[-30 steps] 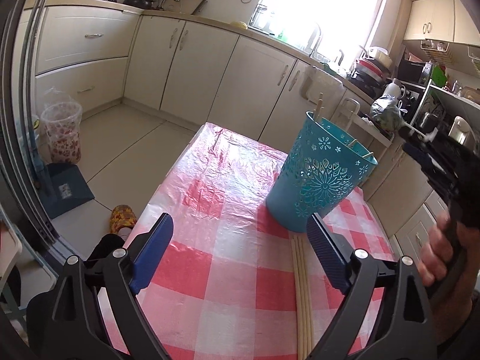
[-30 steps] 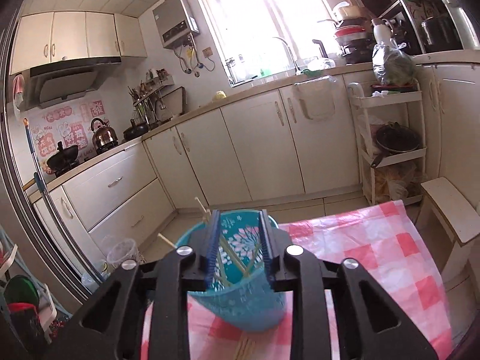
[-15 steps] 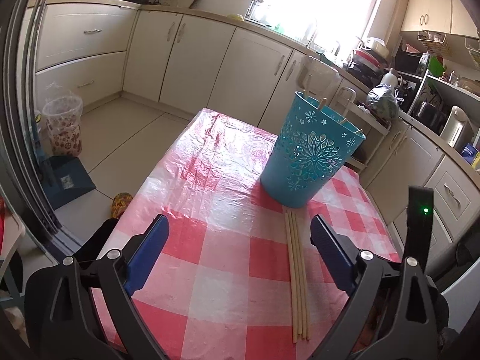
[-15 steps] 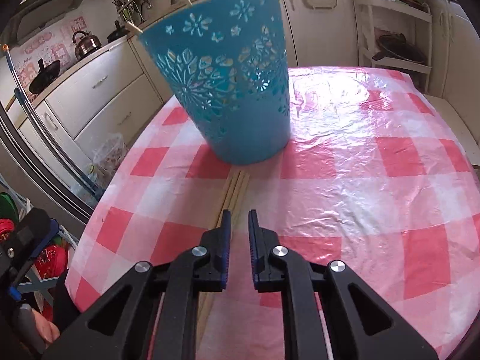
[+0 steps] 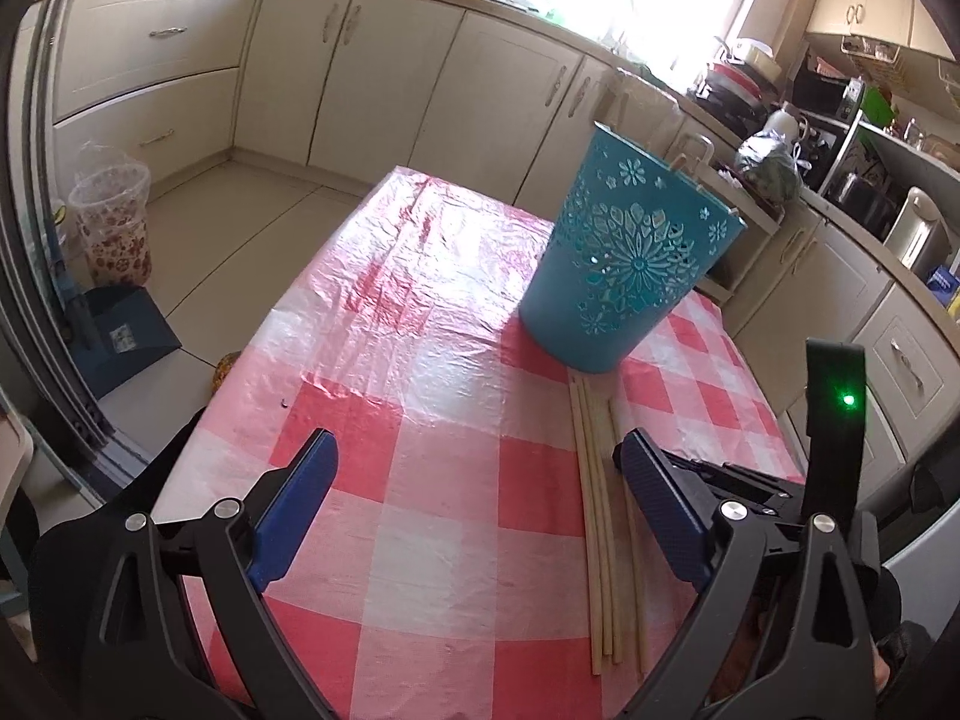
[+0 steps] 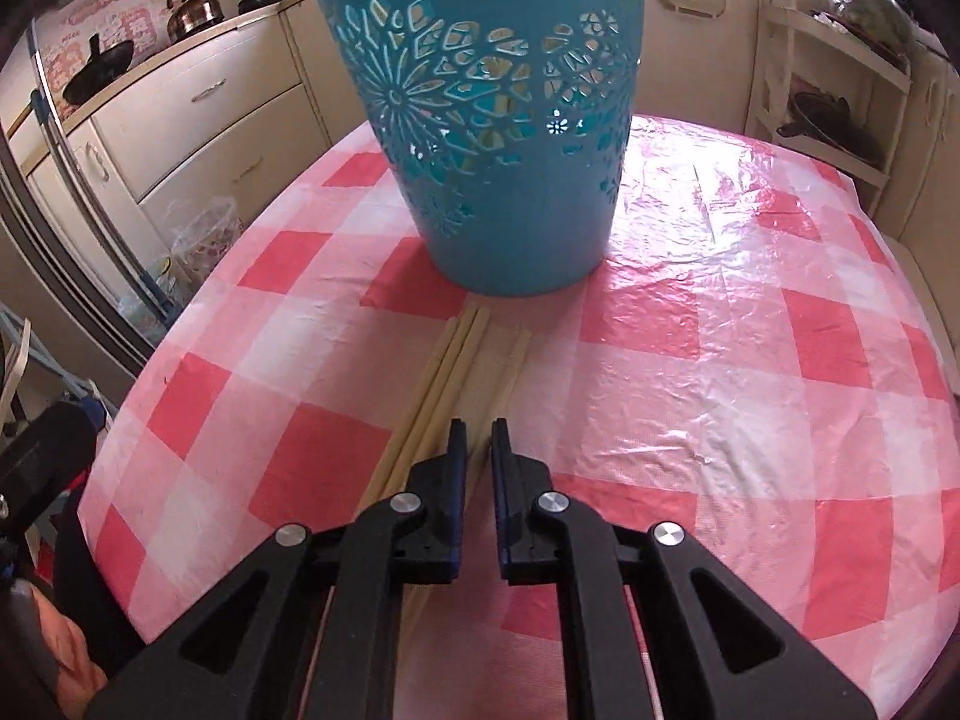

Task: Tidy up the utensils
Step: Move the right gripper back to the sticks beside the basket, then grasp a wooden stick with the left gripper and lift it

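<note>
- Low over the table, the right gripper point(image 6: 477, 423) has its jaws closing to a narrow slit above the chopsticks point(image 6: 444, 372); whether a stick sits between them is unclear
- Those chopsticks lie flat on the checked tablecloth point(image 6: 750, 372), far ends just in front of the blue basket point(image 6: 498, 120)
- Left gripper point(image 5: 474, 480) hangs wide apart and empty, nearer than the basket, chopsticks point(image 5: 594, 516) beside its right finger
</note>
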`<action>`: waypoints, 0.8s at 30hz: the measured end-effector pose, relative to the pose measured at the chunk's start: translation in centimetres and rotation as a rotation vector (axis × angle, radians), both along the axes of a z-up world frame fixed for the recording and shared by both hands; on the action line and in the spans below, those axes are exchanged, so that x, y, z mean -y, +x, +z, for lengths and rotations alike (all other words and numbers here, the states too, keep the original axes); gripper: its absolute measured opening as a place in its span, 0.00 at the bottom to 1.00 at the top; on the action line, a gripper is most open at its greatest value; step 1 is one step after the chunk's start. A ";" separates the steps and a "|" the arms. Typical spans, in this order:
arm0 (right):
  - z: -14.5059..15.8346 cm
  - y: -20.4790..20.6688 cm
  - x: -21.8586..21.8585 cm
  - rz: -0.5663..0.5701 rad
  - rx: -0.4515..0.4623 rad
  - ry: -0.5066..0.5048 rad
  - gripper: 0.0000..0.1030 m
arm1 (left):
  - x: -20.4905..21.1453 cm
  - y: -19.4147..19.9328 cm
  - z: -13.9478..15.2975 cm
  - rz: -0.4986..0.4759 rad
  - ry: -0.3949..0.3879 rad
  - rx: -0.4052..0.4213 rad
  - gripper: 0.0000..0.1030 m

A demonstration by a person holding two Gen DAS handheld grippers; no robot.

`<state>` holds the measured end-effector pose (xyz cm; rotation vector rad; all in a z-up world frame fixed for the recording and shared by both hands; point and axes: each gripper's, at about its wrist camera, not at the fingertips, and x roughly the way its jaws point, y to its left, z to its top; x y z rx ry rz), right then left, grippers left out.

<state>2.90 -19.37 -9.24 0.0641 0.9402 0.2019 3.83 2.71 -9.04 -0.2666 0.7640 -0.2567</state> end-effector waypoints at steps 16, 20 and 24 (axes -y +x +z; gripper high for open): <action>-0.2 -1.9 5.5 -0.005 -0.016 0.131 0.13 | 8.3 7.0 -3.6 -0.095 0.304 -0.160 0.88; -0.3 -1.9 5.9 -0.008 -0.023 0.158 0.14 | 8.6 7.7 -3.8 -0.084 0.360 -0.172 0.88; -0.3 -1.9 6.2 -0.014 -0.029 0.174 0.14 | 9.3 8.1 -4.0 -0.088 0.409 -0.177 0.88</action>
